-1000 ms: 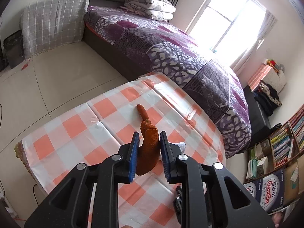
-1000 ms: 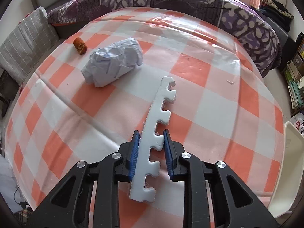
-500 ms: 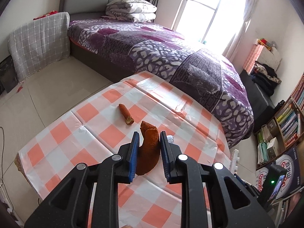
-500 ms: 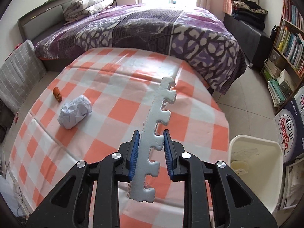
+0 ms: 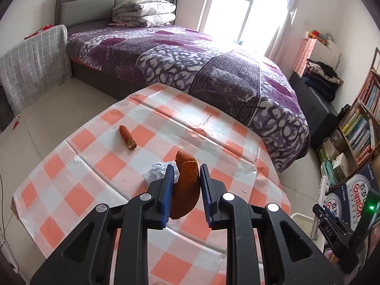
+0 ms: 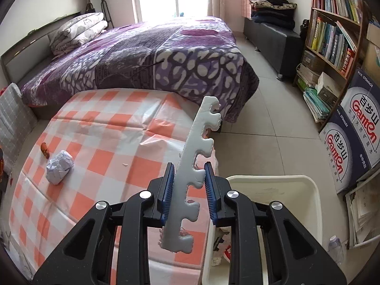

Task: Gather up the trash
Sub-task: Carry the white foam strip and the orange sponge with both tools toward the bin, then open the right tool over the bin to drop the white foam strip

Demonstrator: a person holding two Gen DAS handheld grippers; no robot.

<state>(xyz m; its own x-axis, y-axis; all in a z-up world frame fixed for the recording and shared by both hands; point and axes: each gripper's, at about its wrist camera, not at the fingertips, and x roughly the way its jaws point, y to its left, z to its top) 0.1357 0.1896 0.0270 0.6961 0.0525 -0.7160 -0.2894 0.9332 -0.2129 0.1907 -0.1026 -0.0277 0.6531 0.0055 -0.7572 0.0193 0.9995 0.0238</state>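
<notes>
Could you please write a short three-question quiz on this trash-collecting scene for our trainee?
1. True or false: the left gripper holds an orange peel.
2. What does the right gripper hold? A) a crumpled paper ball B) a notched white foam strip C) a book
3. Fill in: the white bin stands beside the table, on the ____.

Key: 1 true. 2 B, the foam strip; the crumpled paper ball lies on the table, with a small orange piece next to it. 3 floor.
</notes>
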